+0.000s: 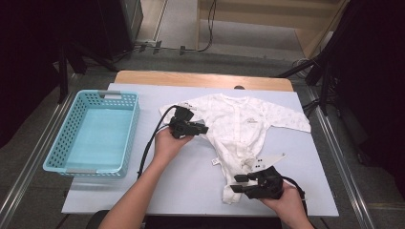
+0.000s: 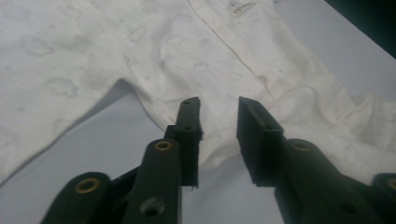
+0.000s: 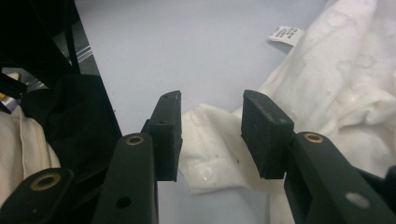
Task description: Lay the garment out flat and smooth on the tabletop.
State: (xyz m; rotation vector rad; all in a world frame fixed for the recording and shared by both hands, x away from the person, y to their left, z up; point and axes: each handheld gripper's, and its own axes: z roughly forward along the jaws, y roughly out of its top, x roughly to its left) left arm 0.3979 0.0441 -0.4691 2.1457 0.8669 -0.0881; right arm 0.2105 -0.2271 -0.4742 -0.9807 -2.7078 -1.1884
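Observation:
A white baby onesie [image 1: 239, 121] lies spread on the pale blue table cover, neck toward the far edge, legs bunched toward me. My left gripper [image 1: 204, 128] rests at the garment's left side below the sleeve, jaws apart. In the left gripper view the gripper [image 2: 219, 112] hovers over the onesie's side edge [image 2: 210, 51] and no cloth is pinched. My right gripper [image 1: 237, 183] stands at the lower leg end. In the right gripper view the gripper [image 3: 212, 107] is open, with the leg cuff [image 3: 210, 154] lying between the pads and untouched.
A light blue plastic basket [image 1: 135, 114] stands at the left of the table cover [image 1: 191, 171]. A white care label [image 3: 285, 33] sticks out from the garment. Dark stands and cables surround the table, and its front edge lies close behind my right hand.

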